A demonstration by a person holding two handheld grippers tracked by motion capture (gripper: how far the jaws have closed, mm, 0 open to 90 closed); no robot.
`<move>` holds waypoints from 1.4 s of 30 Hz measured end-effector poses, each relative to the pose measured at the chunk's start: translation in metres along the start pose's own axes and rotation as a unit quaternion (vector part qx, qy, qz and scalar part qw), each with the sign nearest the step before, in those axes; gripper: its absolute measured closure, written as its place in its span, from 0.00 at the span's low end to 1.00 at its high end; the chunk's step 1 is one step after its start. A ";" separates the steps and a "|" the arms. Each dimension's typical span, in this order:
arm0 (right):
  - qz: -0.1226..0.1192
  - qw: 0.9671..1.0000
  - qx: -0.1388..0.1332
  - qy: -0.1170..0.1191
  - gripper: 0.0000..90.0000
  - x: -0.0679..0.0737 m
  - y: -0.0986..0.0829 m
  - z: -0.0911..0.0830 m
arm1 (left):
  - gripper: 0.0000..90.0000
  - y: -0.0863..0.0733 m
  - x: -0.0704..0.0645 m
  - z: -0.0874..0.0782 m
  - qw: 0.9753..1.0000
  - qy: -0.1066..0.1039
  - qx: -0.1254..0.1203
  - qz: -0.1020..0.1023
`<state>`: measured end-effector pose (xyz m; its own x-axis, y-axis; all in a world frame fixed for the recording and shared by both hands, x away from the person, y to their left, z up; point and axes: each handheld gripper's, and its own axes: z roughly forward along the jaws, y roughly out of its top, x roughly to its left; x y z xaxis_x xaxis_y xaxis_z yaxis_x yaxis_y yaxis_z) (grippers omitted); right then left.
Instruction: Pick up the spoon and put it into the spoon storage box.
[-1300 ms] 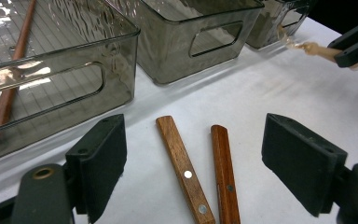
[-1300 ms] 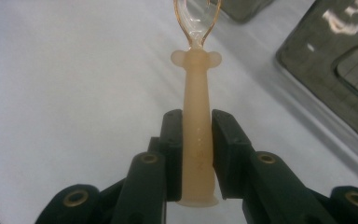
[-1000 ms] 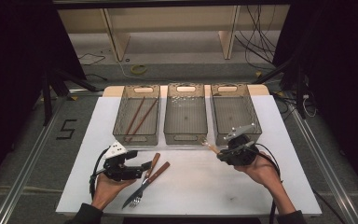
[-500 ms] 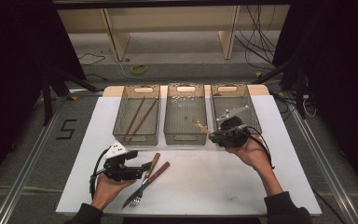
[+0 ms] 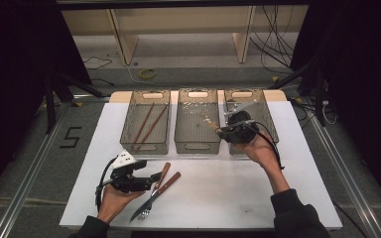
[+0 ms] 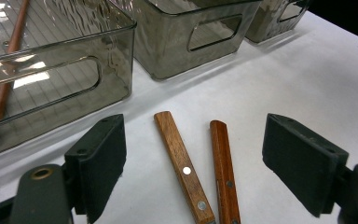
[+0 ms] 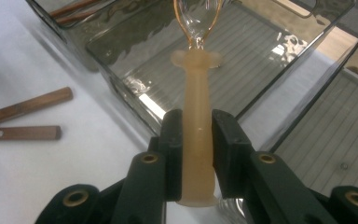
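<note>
On the white table (image 5: pixel 228 193) lie two wooden-handled utensils, a fork (image 5: pixel 152 196) and another piece (image 5: pixel 171 179). My left gripper (image 5: pixel 155 177) stands open just left of their handles. In the left gripper view both handles (image 6: pixel 182 168) (image 6: pixel 223 163) lie between the jaws of my left gripper (image 6: pixel 196 135), untouched. My right gripper (image 5: pixel 222 133) is shut on a pale tan handle (image 7: pixel 196 154) with a clear rounded head (image 7: pixel 196 18). It holds this utensil (image 5: pixel 209 120) over the middle bin (image 5: pixel 196 146), head pointing into it. My right gripper (image 7: pixel 197 126) clamps the handle at mid-length.
Three smoky clear bins stand side by side at the back of the table. The left bin (image 5: pixel 145 146) holds two brown chopsticks (image 5: pixel 146 124). The right bin (image 5: pixel 270 124) lies under my right hand. Black curtains flank the table; cables lie on the floor behind.
My right gripper has carried the tan-handled utensil from the table in front of the right bin up and left, over the middle bin. The left gripper has stayed put.
</note>
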<state>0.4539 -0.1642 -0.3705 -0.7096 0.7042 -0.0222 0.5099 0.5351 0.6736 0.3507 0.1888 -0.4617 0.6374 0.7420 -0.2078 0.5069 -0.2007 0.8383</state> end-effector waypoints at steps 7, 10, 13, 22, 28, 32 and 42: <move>0.002 1.000 -0.001 -0.004 0.84 0.000 0.010 0.010 | 0.23 0.000 0.000 0.000 1.000 0.000 0.001 0.001; 0.002 1.000 -0.001 -0.007 0.84 -0.002 0.014 0.014 | 0.23 0.000 0.000 0.000 1.000 -0.001 0.001 0.001; 0.005 1.000 -0.002 -0.009 0.84 -0.004 0.018 0.017 | 0.23 0.000 0.000 0.000 1.000 -0.001 0.001 0.001; 0.015 1.000 0.002 -0.018 0.84 -0.010 0.027 0.029 | 0.23 0.000 0.000 0.001 1.000 -0.003 0.006 0.005; 0.021 1.000 0.008 -0.021 0.84 -0.010 0.030 0.034 | 0.23 0.000 0.000 0.001 1.000 -0.002 0.003 0.002; 0.023 0.999 0.007 -0.022 0.84 -0.012 0.032 0.037 | 0.23 0.000 0.000 0.001 1.000 -0.002 0.003 0.002; 0.028 0.999 0.021 -0.024 0.84 -0.014 0.032 0.052 | 0.23 0.000 0.000 0.000 1.000 -0.002 0.003 0.003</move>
<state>0.5056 -0.1331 -0.3873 -0.6557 0.7547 -0.0219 0.5689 0.5129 0.6428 0.3508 0.1888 -0.4621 0.6424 0.7382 -0.2056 0.5073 -0.2086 0.8362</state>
